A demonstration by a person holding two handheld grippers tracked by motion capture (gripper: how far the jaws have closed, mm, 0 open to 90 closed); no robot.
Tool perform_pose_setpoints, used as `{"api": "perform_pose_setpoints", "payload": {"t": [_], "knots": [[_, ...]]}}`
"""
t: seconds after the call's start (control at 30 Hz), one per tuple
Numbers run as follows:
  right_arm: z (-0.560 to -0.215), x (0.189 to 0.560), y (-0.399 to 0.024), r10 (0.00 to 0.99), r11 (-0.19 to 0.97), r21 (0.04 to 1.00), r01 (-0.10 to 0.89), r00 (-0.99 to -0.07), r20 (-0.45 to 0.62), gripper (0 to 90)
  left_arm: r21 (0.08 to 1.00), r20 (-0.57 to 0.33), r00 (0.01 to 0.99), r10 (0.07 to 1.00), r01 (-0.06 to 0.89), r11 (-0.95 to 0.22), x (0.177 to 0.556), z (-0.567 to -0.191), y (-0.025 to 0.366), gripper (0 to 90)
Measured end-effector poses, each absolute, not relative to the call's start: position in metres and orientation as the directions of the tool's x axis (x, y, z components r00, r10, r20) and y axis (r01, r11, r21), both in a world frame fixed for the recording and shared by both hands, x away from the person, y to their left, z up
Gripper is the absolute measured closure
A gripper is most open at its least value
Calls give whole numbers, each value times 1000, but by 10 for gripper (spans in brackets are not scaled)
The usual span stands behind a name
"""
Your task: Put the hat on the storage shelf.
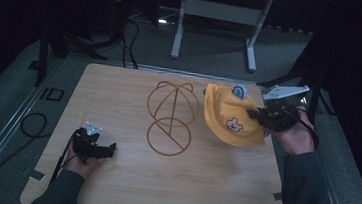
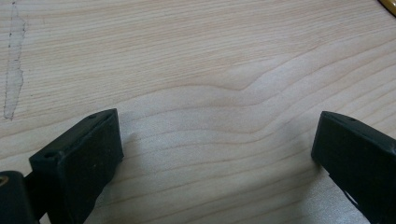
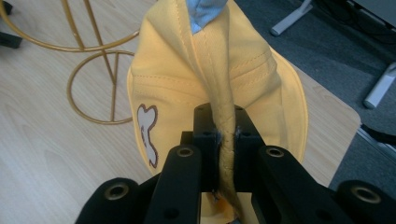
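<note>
A yellow child's hat point(image 1: 230, 118) with a bear patch and a blue ear hangs at the table's right side. My right gripper point(image 1: 257, 115) is shut on its brim. Seen from the right gripper view, a fold of the hat point(image 3: 224, 88) is pinched between the black jaws of that gripper point(image 3: 224, 135). To the hat's left stands a gold wire hat stand point(image 1: 170, 118), bare; its rings also appear as the stand point(image 3: 93, 70) beyond the hat. My left gripper point(image 1: 109, 150) rests open near the front left of the table, and the left gripper point(image 2: 217, 140) holds nothing over bare wood.
The wooden table point(image 1: 110, 185) has rounded corners and grey floor around it. A white desk frame point(image 1: 217, 15) stands on the floor behind. A black cable point(image 1: 33, 125) loops on the floor at the left.
</note>
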State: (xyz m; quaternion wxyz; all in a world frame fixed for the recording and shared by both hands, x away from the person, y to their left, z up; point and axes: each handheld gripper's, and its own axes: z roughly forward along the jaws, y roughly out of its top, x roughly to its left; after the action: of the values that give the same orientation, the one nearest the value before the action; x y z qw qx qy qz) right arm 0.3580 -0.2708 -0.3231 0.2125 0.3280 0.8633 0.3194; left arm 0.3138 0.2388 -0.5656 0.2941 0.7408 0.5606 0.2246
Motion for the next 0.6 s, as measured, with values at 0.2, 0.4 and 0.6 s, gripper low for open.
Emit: {"api": "perform_pose_setpoints", "payload": {"t": [0.2,0.4,0.6], "knots": [[-316,357,-268,691,576,707,410,-707,-153,842,688,3,270,963,698,-198,314,-566,239,20],[-309,356,-264,675,576,723,382,-720,-158,842,688,2,270,963,698,-197,314,-566,239,20],[-305,356,-260,662,585,722,371,-732,-161,842,688,2,270,963,698,-197,314,-566,239,20]]}}
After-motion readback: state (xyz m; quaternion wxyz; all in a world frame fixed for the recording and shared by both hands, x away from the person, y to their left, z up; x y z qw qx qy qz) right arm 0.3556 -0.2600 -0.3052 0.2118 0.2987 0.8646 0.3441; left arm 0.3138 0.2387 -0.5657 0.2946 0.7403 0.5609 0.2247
